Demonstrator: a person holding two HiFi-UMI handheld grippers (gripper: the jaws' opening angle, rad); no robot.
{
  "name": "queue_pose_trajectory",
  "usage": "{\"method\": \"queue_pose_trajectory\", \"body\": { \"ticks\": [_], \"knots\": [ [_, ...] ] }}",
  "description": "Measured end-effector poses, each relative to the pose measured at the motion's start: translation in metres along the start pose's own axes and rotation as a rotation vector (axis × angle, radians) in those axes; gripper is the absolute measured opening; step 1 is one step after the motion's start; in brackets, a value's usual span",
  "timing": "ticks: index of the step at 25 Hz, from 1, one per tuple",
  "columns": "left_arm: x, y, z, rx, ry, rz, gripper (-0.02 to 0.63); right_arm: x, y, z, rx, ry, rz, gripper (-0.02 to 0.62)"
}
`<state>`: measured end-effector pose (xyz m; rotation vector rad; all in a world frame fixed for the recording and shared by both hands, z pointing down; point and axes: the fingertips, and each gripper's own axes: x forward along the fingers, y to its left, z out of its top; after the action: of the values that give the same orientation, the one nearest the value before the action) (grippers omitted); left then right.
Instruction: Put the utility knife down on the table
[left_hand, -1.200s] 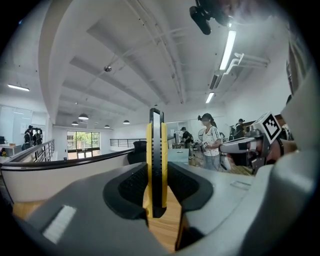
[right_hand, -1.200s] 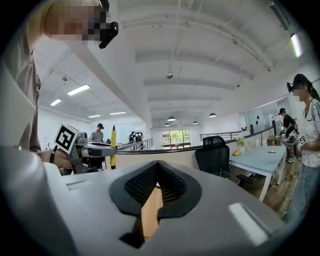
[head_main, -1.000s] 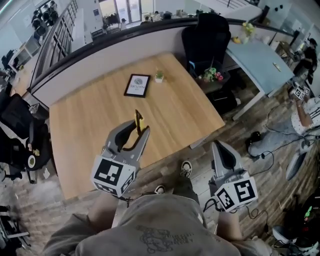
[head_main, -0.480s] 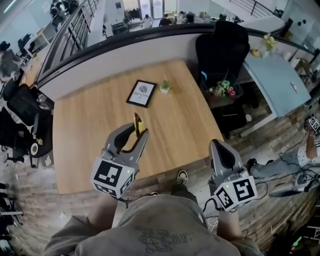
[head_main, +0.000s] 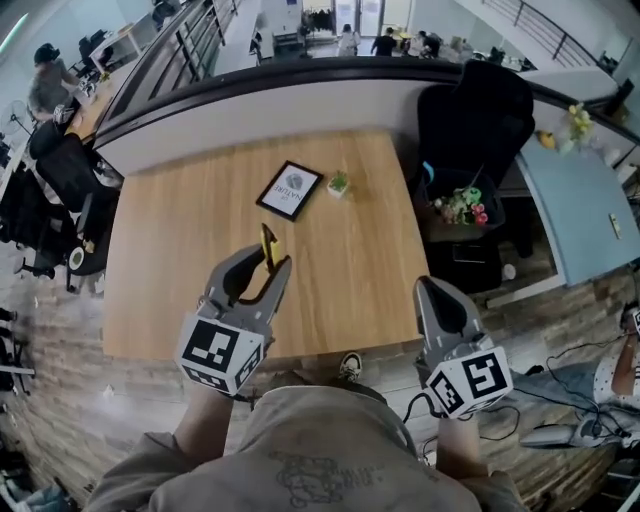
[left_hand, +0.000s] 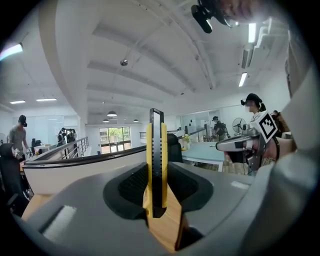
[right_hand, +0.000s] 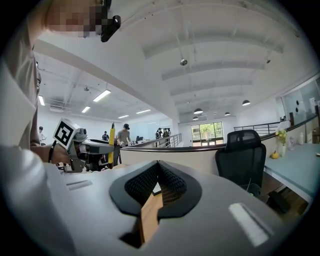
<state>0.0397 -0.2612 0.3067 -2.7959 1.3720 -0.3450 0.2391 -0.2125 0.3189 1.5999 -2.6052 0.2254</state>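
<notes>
A square wooden table (head_main: 170, 270) stands in the middle of an open office, its far edge against a low curved white partition (head_main: 250, 118) with a dark cap. The floor (head_main: 55, 420) is grey-brown planking. Right of the table, a black office chair (head_main: 470, 110) sits at the partition, and further right is a pale blue desk (head_main: 580, 215). More black chairs (head_main: 45, 190) cluster at the left. Beyond the partition a railing (head_main: 190, 40) runs into the distance. The ceiling (left_hand: 150, 60) is white and ribbed, with strip lights (left_hand: 243, 79), and bright windows (left_hand: 114, 138) fill the far wall.
</notes>
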Motion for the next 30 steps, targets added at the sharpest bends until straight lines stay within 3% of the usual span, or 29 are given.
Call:
{"method": "queue_pose_trajectory", "body": {
  "ticks": [10, 22, 30],
  "knots": [
    [0.012, -0.005, -0.006, 0.009, 0.047, 0.078, 0.121, 0.017, -0.024, -0.010, 0.013, 0.012, 0.082, 0.011],
    [0.024, 0.025, -0.019, 0.018, 0.088, 0.070, 0.121, 0.047, -0.024, -0.014, 0.017, 0.043, 0.067, 0.011],
    [0.056, 0.036, -0.044, 0.205, 0.218, -0.001, 0.121, 0.075, -0.022, -0.030, 0.033, 0.088, 0.063, 0.011]
  ]
}}
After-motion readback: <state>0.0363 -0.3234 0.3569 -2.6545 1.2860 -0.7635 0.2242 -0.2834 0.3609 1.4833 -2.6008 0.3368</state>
